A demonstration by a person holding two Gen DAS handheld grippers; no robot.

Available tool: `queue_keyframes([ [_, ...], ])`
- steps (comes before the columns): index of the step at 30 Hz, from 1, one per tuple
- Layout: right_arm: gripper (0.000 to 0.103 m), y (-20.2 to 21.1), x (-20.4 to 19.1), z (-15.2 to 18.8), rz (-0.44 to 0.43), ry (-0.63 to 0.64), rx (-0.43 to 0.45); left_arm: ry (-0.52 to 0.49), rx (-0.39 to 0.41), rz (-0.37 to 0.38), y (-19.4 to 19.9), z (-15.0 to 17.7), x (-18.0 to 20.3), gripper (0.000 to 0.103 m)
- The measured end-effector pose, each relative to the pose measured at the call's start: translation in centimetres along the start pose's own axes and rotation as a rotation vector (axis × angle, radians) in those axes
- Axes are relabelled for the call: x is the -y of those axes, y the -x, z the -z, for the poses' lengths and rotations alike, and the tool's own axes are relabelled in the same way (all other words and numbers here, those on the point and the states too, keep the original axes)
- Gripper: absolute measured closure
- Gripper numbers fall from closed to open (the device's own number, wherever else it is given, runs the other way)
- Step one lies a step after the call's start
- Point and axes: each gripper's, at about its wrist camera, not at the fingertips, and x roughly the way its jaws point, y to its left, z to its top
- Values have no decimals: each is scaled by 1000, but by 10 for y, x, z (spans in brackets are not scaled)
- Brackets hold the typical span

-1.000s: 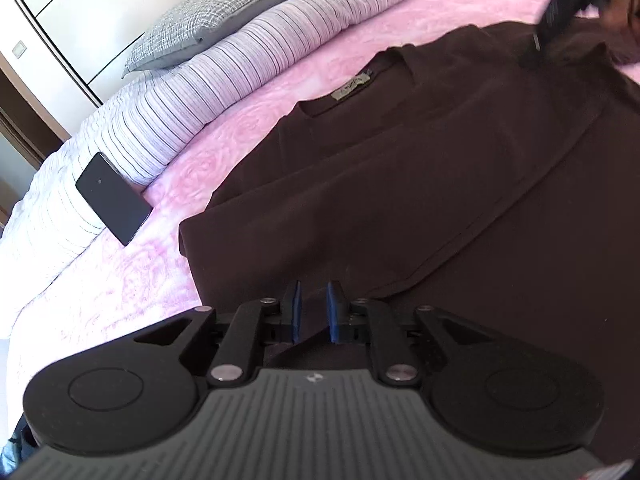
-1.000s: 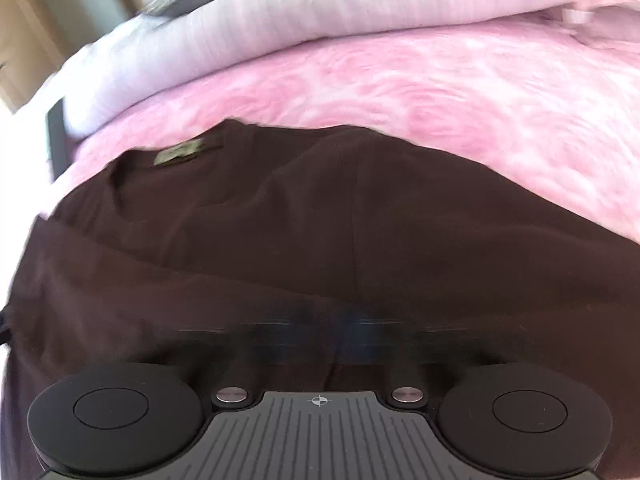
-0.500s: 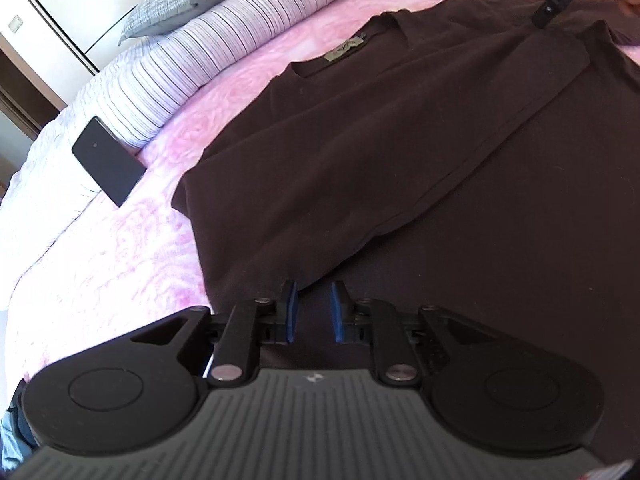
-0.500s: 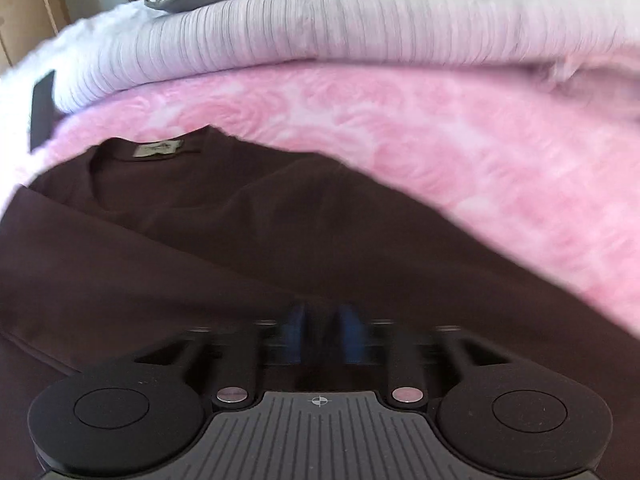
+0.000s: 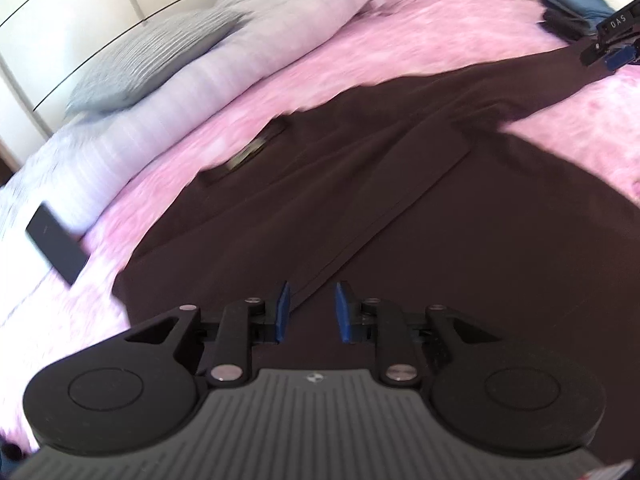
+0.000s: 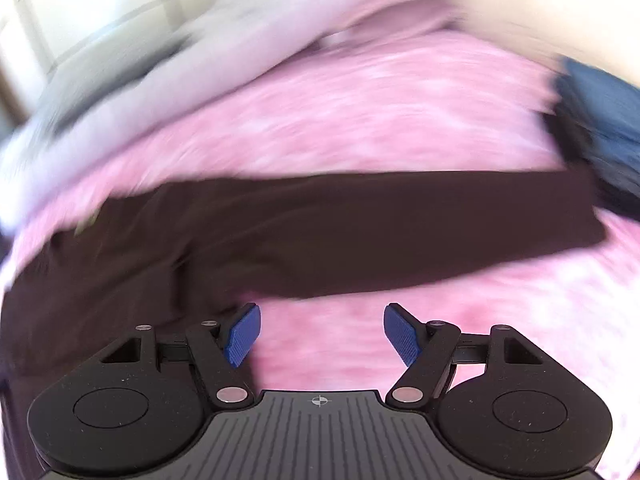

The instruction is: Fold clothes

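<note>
Pink floral bedding (image 5: pixel 400 40) covers a bed, and a dark brown long-sleeved top (image 5: pixel 400 208) lies spread on it, filling most of the left wrist view.

Nearest in that view, the left gripper (image 5: pixel 310 312) hangs over the garment's lower body. Its blue pads are opening, a narrow gap between them, with nothing pinched; a second ago they were nearly closed, low against the cloth. Just past the pads runs the hemmed edge (image 5: pixel 372 224) of one sleeve, now lying folded diagonally across the chest. The first sleeve fold appears done and let go.

In the blurred right wrist view, the right gripper (image 6: pixel 320 334) has spread wide, empty, and is opening further. Half a second ago its pads were together over the brown fabric; now they hover over bare pink cover beside the other sleeve (image 6: pixel 400 224), which stretches out flat across the bed. That sleeve is probably next to be folded in.

Further off, the neck label (image 5: pixel 250 151) marks the collar. A black phone (image 5: pixel 56 244) rests against striped lilac pillows (image 5: pixel 168 92), with a grey checked cushion (image 5: pixel 152 60) on top. At the far right sits a stack of folded blue clothes (image 5: pixel 572 8). White cupboard panels (image 5: pixel 60 12) stand behind the bed.
</note>
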Motion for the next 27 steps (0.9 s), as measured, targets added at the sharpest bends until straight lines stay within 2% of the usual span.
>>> queue_keyframes([
  [5, 31, 10, 111, -9, 60, -231, 110, -42, 1, 0, -4, -38, 36, 79],
  [9, 31, -20, 194, -12, 1, -407, 150, -59, -45, -32, -18, -69, 73, 78],
  [13, 32, -58, 264, -7, -62, -593, 161, -52, -102, -23, -32, -96, 114, 78],
  [18, 32, -73, 304, -4, -151, -660, 239, -132, -109, 17, -46, -120, 161, 77],
  [19, 43, -74, 309, -7, -156, -668, 235, -135, -108, 17, -48, -123, 166, 76],
  [20, 66, -74, 313, -10, -154, -669, 214, -138, -106, 17, -49, -126, 171, 76],
  [22, 95, -69, 317, -16, -137, -650, 161, -130, -103, 12, -49, -130, 176, 76],
  [23, 96, -63, 319, -18, -124, -640, 140, -120, -101, 6, -47, -131, 176, 76],
  [27, 96, -33, 293, -52, -45, -454, 133, -78, -82, -28, -34, -128, 161, 76],
])
